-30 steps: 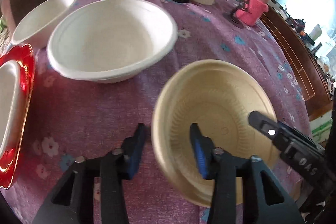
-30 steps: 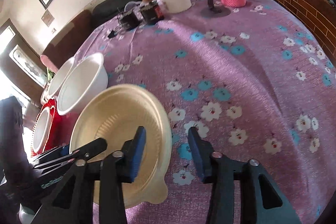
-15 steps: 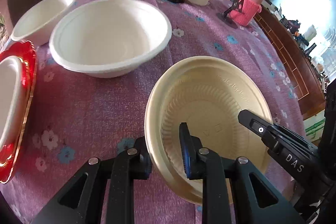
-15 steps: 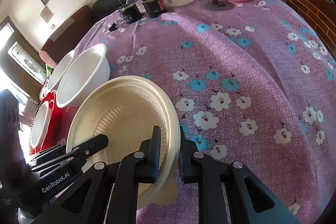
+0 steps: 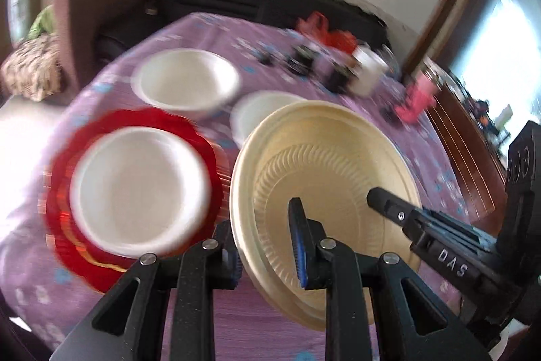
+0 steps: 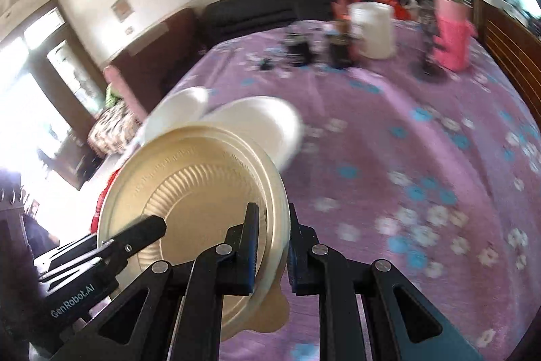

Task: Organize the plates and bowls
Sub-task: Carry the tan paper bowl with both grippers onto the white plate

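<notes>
While both my grippers, left (image 5: pixel 267 254) and right (image 6: pixel 272 246), clamp the beige plate's (image 5: pixel 324 171) rim (opposite edges), I should carry it level toward the red plate (image 5: pixel 61 192) at left.

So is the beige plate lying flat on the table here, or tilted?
Tilted and off the cloth: the beige plate is pinched at opposite rim edges by the left hand-held gripper and right hand-held gripper.

Two fisheye wrist cameras look steeply down, close over a round table in purple flowered cloth (image 5: pixel 142 46). Both share the ridged cream plastic plate (image 5: pixel 324 171) (image 6: pixel 199 192), lower centre, each showing the other's black gripper.
</notes>
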### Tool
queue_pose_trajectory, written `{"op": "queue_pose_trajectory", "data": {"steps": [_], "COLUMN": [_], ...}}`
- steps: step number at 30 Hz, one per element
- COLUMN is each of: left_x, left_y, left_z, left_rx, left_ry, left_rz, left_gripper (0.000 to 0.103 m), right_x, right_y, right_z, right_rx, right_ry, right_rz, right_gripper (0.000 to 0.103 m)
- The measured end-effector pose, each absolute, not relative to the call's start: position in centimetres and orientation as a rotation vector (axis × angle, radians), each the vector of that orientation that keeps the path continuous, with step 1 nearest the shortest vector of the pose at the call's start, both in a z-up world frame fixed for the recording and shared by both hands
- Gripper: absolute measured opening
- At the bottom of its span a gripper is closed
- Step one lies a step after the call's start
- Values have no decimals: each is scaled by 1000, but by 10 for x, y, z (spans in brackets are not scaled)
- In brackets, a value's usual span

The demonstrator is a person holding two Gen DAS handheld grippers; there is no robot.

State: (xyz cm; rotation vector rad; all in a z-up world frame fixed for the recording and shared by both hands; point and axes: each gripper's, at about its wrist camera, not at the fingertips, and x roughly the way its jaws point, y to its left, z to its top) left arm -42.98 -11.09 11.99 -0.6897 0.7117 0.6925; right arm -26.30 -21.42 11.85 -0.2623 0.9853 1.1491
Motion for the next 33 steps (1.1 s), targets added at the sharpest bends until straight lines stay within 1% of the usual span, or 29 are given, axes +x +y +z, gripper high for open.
{"op": "queue_pose_trajectory", "data": {"steps": [4,9,17,20,22,24,26,32,33], "left_x": [-470,-503,-515,-514,-517,-520,-526,-548,-552], "left_y": [-79,-50,-25,-23,-22,-24,-24,-22,-23], "left_z": [119,109,84,80,81,84,87,94,96], "left_rx": [-739,-773,-753,-727,-715,-694,-688,-745,-752], "left_ry": [675,679,750,760,761,754,734,654,641], "left_rz": [792,879,966,980,993,1016,1038,1056,1059], "left_gripper": [22,22,22,25,31,47,52,53,55], "right_x": [-298,-334,-364,-365,-364,-362,-362,-366,-366], "right_y": [-177,-131,-85,-78,-74,-73,-72,-71,-71], "right_z": [122,120,93,83,76,72,70,69,69], "right_rx": [-302,-363,-461,-484,-494,-500,-503,-514,-504], "right_ry": [972,957,970,988,1003,1004,1004,980,982], "right_rz": [1217,1275,1273,1252,1236,1223,1219,1217,1223], "right_gripper": [16,16,17,16,16,16,16,16,18]}}
